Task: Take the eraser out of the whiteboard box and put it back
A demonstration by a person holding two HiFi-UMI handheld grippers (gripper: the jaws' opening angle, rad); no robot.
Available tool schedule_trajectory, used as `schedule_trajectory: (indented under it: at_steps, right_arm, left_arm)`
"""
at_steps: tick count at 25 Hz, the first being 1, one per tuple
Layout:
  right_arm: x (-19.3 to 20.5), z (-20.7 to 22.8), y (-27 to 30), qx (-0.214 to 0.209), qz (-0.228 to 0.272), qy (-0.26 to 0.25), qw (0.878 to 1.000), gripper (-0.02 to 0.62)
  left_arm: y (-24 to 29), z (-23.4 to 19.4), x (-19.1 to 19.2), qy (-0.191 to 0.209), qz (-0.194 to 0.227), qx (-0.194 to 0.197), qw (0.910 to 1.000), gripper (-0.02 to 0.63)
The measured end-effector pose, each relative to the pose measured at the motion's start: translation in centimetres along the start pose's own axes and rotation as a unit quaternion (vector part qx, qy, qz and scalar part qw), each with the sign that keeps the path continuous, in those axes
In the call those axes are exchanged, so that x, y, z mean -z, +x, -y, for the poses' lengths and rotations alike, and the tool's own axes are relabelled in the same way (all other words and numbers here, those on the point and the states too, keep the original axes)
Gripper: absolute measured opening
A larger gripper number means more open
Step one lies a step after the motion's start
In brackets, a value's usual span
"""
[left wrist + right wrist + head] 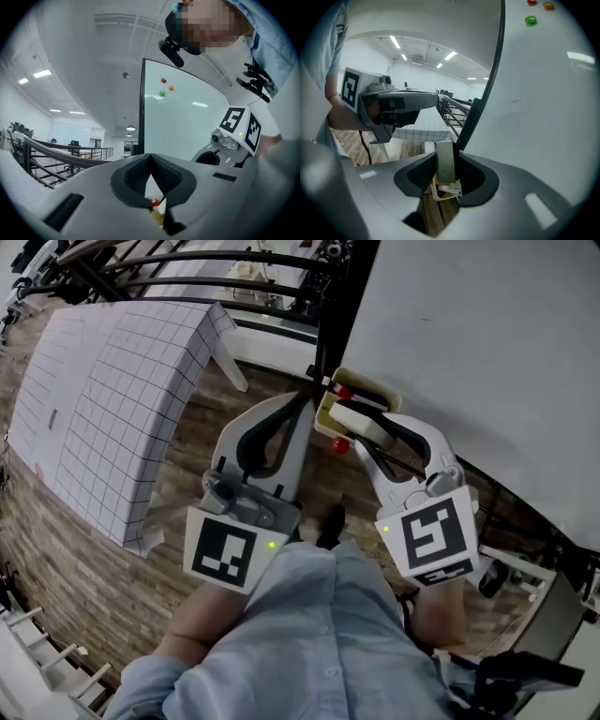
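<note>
Well left of the box: a large white sheet ruled in a grey grid (112, 399) is lying spread over something raised, one corner hanging down toward the brown wood-plank floor (84, 577). The floor is running under everything, up to the box.

Far beyond the box, to its left: black metal railings (187, 259) are edging an open office level. Long ceiling strip lights (42, 73) are glowing overhead.

Just left of the box: the left gripper (302, 407) is pointing roughly level. Its dark ribbed pads are pressed together at the tips, with nothing between them.

The landmark: a small pale-yellow plastic whiteboard box (325, 416) is sitting at the foot of a black metal post (337, 306). A red cap (341, 393) is showing inside it.

Right at the box mouth: the grey-green slab eraser (445, 161) is standing on edge, its lower end over the opening. I cannot tell whether it is touching the box.

Directly right of the box: the right gripper (375, 432) is tilting downward. Its jaws are pinching the eraser by its flat sides.

Right of the box and above it: the big white whiteboard (487, 352) is filling that side. A red, an orange and a green round magnet (162, 93) are sitting high on it.
</note>
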State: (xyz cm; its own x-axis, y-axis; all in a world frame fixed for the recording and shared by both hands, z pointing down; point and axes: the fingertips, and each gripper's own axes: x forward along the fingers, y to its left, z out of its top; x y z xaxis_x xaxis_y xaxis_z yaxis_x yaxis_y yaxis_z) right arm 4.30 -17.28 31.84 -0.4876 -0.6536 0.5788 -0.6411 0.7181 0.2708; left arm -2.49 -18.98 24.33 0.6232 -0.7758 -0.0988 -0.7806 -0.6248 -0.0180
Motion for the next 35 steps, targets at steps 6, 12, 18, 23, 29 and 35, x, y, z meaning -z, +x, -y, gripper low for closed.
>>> schedule_trajectory:
  at_steps: [6,12,18,23,29,35]
  right_arm:
    - [0.9,-0.5,2.3,-0.008,-0.039,-0.002,0.999,0.14]
    - [1.8,-1.0,4.5,-0.018,-0.076,-0.009,0.997,0.14]
    - [2.6,-1.7,6.2,-0.027,-0.114,-0.026,0.993,0.14]
    - [3.3,-2.0,7.5,-0.031,-0.138,-0.03,0.989,0.142]
    - [3.5,-2.0,8.1,-0.025,-0.141,-0.025,0.989,0.152]
    - [3.3,-2.1,7.7,-0.028,-0.131,-0.027,0.991,0.161]
  left_arm:
    - [0.3,-1.8,1.1,-0.011,-0.008,0.0,0.9999,-0.002]
    - [0.5,-3.3,1.9,-0.022,-0.014,0.0,0.9997,-0.002]
    - [0.6,-4.4,2.3,-0.027,-0.016,0.005,0.9995,-0.002]
    - [0.5,-5.0,2.5,-0.03,-0.018,0.007,0.9994,-0.002]
    - [0.1,-5.1,2.4,-0.029,-0.018,0.01,0.9994,-0.002]
    - [-0.4,-4.5,1.3,-0.018,-0.012,0.008,0.9997,-0.002]
